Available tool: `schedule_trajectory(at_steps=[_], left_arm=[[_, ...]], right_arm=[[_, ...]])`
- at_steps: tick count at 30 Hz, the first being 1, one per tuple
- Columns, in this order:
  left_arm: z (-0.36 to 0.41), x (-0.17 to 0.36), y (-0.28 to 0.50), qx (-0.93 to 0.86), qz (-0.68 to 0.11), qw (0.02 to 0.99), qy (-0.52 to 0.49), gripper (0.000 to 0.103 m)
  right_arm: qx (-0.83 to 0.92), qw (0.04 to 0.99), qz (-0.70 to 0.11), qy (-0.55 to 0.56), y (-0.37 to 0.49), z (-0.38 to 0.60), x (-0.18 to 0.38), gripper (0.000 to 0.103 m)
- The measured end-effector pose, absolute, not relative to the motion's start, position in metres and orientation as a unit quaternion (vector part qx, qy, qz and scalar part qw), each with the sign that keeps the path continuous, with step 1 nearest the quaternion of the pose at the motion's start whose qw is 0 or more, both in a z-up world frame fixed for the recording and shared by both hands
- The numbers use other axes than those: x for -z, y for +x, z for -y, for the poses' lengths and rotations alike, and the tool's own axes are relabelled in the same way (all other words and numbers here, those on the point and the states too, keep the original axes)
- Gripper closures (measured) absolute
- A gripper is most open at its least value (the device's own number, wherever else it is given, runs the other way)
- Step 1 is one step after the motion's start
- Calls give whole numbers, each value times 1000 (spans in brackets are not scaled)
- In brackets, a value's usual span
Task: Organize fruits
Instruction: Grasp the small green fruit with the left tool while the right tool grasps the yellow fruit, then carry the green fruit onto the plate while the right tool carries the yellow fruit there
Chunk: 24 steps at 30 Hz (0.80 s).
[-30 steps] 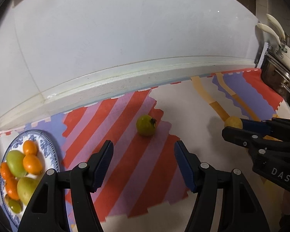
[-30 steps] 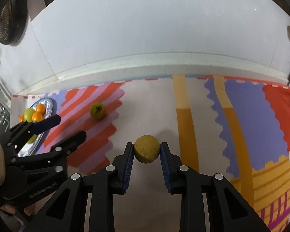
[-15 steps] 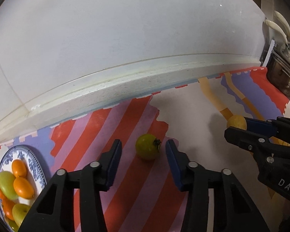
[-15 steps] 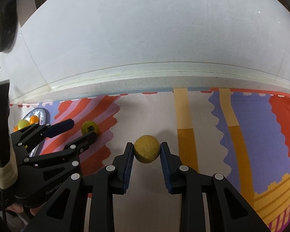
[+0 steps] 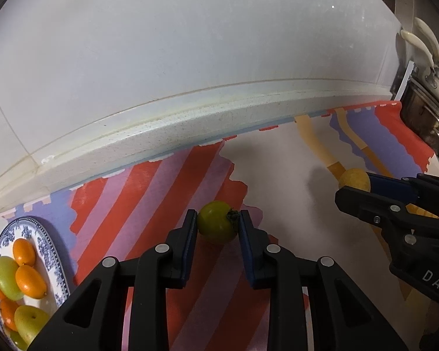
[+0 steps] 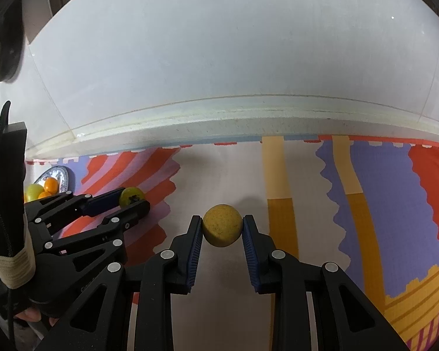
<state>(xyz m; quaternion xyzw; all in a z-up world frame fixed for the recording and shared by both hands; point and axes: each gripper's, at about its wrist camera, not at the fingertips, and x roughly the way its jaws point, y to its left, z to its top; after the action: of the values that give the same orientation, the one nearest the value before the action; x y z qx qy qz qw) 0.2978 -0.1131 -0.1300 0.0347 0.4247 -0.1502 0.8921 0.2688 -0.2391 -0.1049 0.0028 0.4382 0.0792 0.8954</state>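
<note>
Clamped the green fruit [image 5: 216, 223] between the fingers of the left gripper [image 5: 218, 226], closed onto it from either side, with the dark stem end turned against one pad. Took it low over the striped mat [image 5: 149, 204], apparently resting there and not lifted, though hard to tell for certain. Pinched the yellow fruit [image 6: 221, 225] the same way in the right gripper [image 6: 222, 229], fingers closed across its widest part, likely to stop a round, smooth thing squirting out forward. Kept both tools tilted steeply downward, probably to bring the pads level with the middle of each small fruit rather than over its top. Held the two grips well apart on the mat, seemingly to avoid crowding one tool with the other. Left the blue-and-white plate [image 5: 52, 251] at the mat's left end, already loaded with orange fruits [image 5: 29, 278] and pale green fruits [image 5: 5, 278], near the left gripper and well away from the right one. Judged that heap to be the gathering place, and the two gripped fruits to be the last loose ones, taken up for carrying over there. Expected some care to be needed at the plate, given little bare room and rounded pieces liable to roll off at a nudge.
</note>
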Motion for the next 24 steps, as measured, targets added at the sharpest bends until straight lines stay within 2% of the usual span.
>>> schedule_trajectory(at_steps=[24], left_arm=[[76, 57, 208, 126, -363, 923, 0, 75]], right_arm=[[-126, 912, -391, -2, 196, 213, 41, 74]])
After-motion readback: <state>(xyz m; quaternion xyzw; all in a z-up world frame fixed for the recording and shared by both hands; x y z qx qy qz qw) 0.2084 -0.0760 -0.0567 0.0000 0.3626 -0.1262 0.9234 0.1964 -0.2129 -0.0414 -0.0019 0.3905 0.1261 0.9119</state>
